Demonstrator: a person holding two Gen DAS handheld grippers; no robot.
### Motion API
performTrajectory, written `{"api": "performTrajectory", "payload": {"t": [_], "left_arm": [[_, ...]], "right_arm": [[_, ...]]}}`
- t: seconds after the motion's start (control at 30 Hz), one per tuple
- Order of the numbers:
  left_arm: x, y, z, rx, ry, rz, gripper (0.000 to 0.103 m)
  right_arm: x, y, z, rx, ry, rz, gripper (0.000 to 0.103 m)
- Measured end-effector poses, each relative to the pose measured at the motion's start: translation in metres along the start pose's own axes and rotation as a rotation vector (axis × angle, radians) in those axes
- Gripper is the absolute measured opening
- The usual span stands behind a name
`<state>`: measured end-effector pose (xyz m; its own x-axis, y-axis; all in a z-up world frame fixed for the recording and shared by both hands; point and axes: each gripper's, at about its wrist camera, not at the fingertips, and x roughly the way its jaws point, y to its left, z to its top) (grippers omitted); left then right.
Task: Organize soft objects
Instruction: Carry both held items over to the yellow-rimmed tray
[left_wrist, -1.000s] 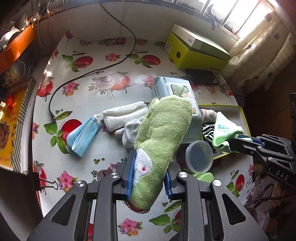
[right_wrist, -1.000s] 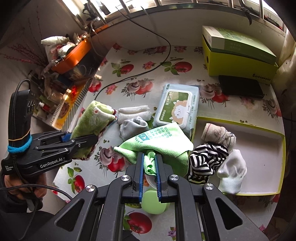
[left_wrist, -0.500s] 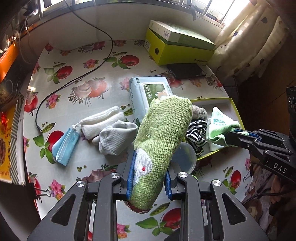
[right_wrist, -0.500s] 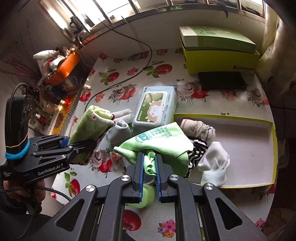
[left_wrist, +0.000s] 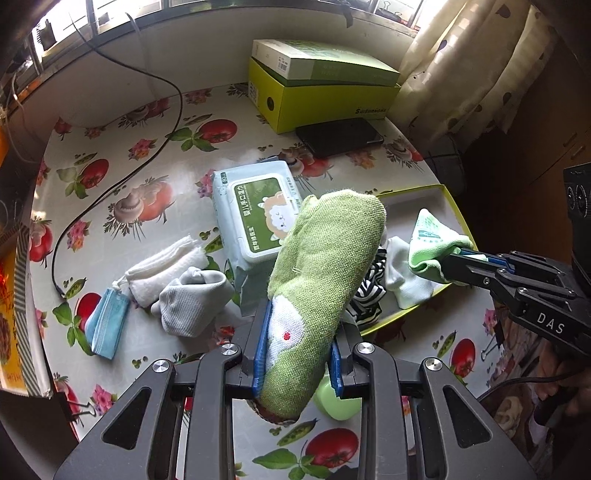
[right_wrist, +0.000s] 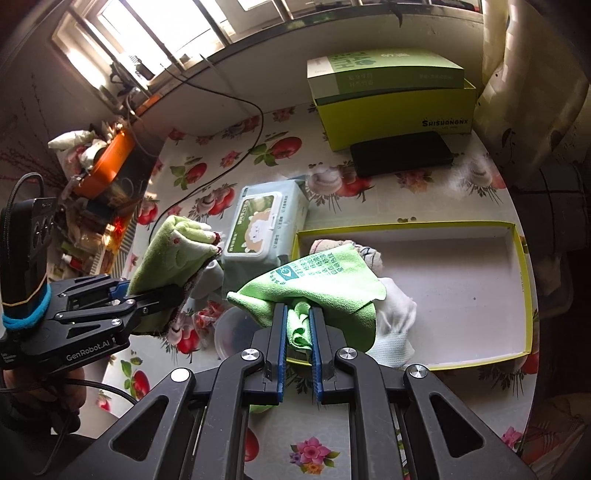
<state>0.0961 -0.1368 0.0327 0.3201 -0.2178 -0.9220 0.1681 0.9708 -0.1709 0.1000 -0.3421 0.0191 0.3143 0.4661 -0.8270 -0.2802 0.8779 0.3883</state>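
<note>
The jaws of the left gripper were shut tight on a green towel with a white sheep on it. The towel stuck up and forward, in the air above the tabletop, near the left end of the yellow tray.

The jaws of the right gripper were pinched on a light green cloth with green writing. The cloth hung over the left end of the tray, above the socks.

Inside the tray lay a white sock, a striped sock and a beige sock, all bunched at the left end. The rest of the tray showed its white floor.

On the tabletop, left of the tray, lay a pack of wet wipes. Further left were a grey sock, a folded white cloth and a blue face mask, close together. A clear round lid sat near the tray's front corner. At the back stood a yellow-green box with a black case in front of it.
</note>
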Motion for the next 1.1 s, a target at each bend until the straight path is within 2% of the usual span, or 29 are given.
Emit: {"api": "performTrajectory", "payload": {"t": [0.8, 1.1], "left_arm": [[0.038, -0.041, 0.035, 0.099, 0.062, -0.032, 0.028], [0.047, -0.053, 0.044, 0.12, 0.077, -0.043, 0.028]], "right_arm": [[0.02, -0.094, -0.015, 0.21, 0.024, -0.077, 0.011], [0.041, -0.107, 0.009, 0.217, 0.012, -0.073, 0.011]]}}
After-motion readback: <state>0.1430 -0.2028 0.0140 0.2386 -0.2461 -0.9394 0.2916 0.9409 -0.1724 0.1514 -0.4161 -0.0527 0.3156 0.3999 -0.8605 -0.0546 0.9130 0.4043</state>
